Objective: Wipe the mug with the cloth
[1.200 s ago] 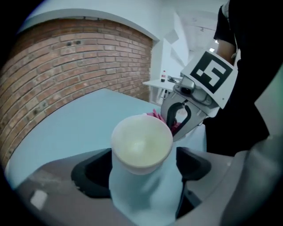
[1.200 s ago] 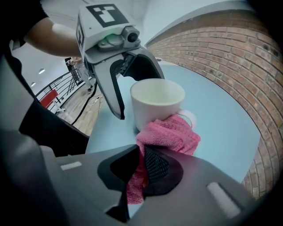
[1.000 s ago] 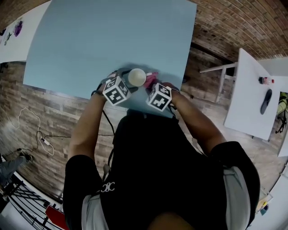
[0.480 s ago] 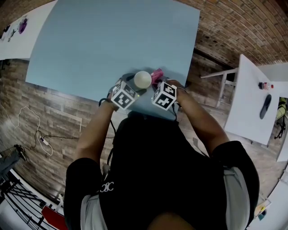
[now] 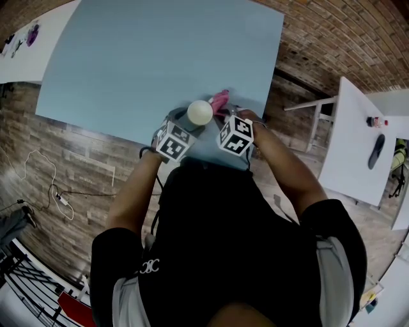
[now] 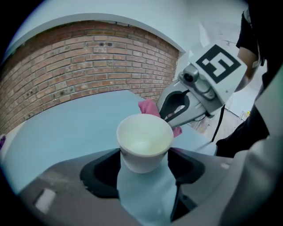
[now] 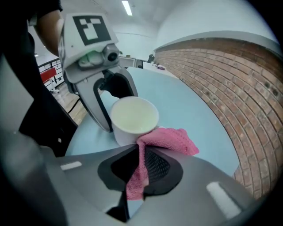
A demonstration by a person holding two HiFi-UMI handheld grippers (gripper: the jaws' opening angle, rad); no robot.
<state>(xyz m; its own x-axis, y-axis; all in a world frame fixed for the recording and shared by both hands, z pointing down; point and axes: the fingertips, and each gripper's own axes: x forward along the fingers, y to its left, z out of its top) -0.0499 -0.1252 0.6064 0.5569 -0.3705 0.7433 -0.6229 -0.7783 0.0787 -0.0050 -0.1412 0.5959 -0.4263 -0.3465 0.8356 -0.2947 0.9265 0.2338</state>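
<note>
Right gripper view: pink cloth (image 7: 170, 139) touching mug (image 7: 132, 117).

Even, diffuse indoor light recorded throughout; white ceiling strip lamp (image 7: 127, 7) caught overhead in right gripper view. Head view muted, slightly soft; white handleless mug (image 5: 199, 112) washed to bright blob, faint shadow thrown beneath on pale blue tabletop (image 5: 160, 57). Red brick wall (image 6: 88, 66) bowed by fisheye; corners of both gripper views blacked out. Pink woven cloth (image 7: 170, 139) rendered sharp; grey housings of left gripper (image 6: 143, 154) and right gripper (image 7: 140, 152) blurred nearest lens.
</note>
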